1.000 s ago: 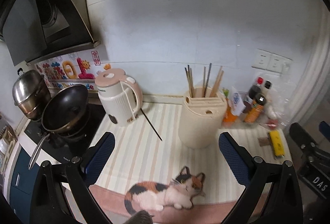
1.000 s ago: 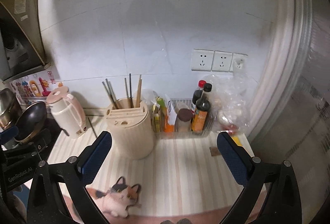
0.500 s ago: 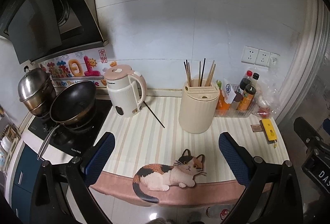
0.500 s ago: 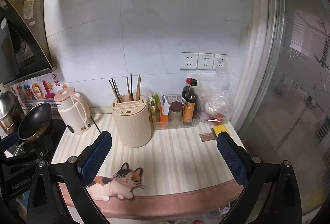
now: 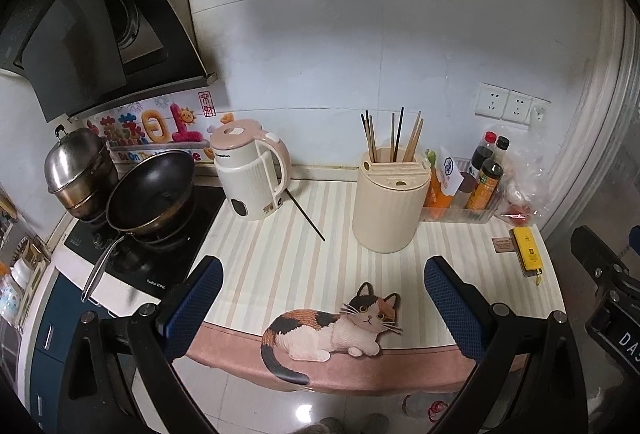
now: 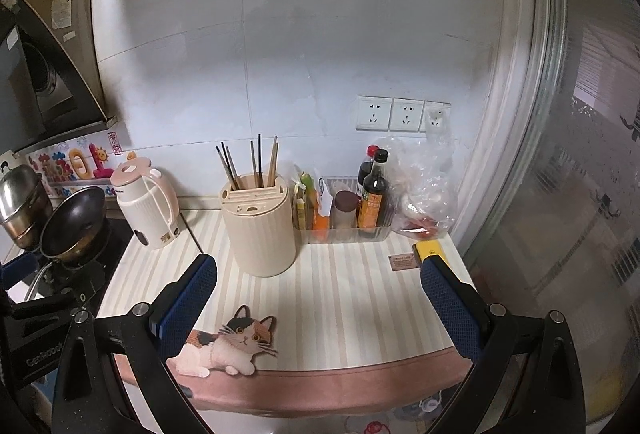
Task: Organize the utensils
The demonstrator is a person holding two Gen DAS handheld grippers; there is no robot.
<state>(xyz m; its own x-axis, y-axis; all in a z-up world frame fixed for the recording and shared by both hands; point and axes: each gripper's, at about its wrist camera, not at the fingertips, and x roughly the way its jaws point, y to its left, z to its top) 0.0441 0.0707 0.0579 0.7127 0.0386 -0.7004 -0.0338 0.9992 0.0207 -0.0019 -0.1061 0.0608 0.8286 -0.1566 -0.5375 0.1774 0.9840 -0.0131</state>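
Left claw [image 5: 322, 304] and right claw [image 6: 318, 302] both spread apart, empty, above surface [image 5: 280, 258] edge. Utensil holder [image 5: 390, 204] ahead; loose chopstick [image 5: 306, 216] ahead-left, beside kettle [image 5: 250, 174].

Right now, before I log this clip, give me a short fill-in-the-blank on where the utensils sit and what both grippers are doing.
1. The loose black chopstick lies flat on the striped mat between the holder and the ____.
2. The other chopsticks stand upright in the cream ____.
3. The left gripper and right gripper are both ____, holding nothing.

Missing words: kettle; holder; open
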